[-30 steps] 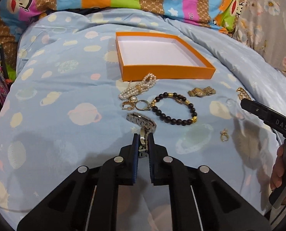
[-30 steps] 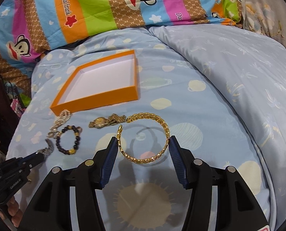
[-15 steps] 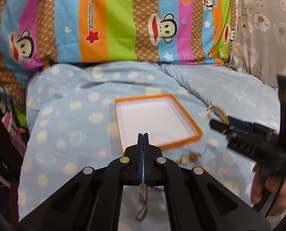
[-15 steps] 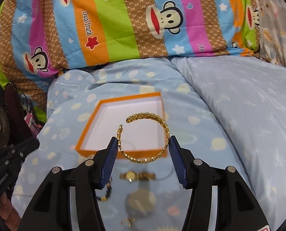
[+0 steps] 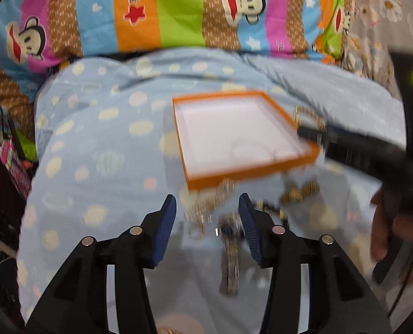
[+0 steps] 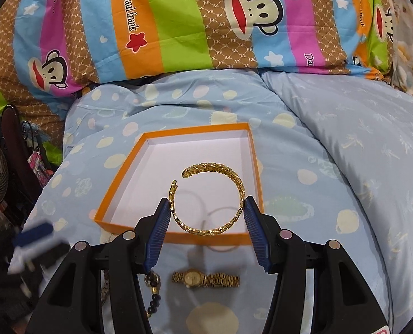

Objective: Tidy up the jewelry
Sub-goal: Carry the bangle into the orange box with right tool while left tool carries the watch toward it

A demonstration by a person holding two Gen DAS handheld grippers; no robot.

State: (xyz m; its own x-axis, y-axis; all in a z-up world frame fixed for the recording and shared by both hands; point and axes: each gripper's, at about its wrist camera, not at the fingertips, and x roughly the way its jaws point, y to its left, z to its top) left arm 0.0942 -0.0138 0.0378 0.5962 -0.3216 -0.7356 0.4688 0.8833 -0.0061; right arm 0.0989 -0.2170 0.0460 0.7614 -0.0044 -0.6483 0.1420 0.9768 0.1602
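Lying outside one orange box [image 6: 176, 235]: one gold watch [image 6: 205, 279], one beaded bracelet [image 6: 153, 292].

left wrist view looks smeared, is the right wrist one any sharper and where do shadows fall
Left wrist view: motion blur smears the orange box and the jewelry below it. Right wrist view: sharp; the gold bangle casts a faint ring shadow on the box's white floor; only the other gripper at lower left is blurred.

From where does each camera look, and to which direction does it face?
Left wrist: on the left tongs, facing down at the orange box; right tongs and a hand show.
Right wrist: on the right tongs, facing the box; they clamp a gold bracelet.
Shared: box, blue bedding.
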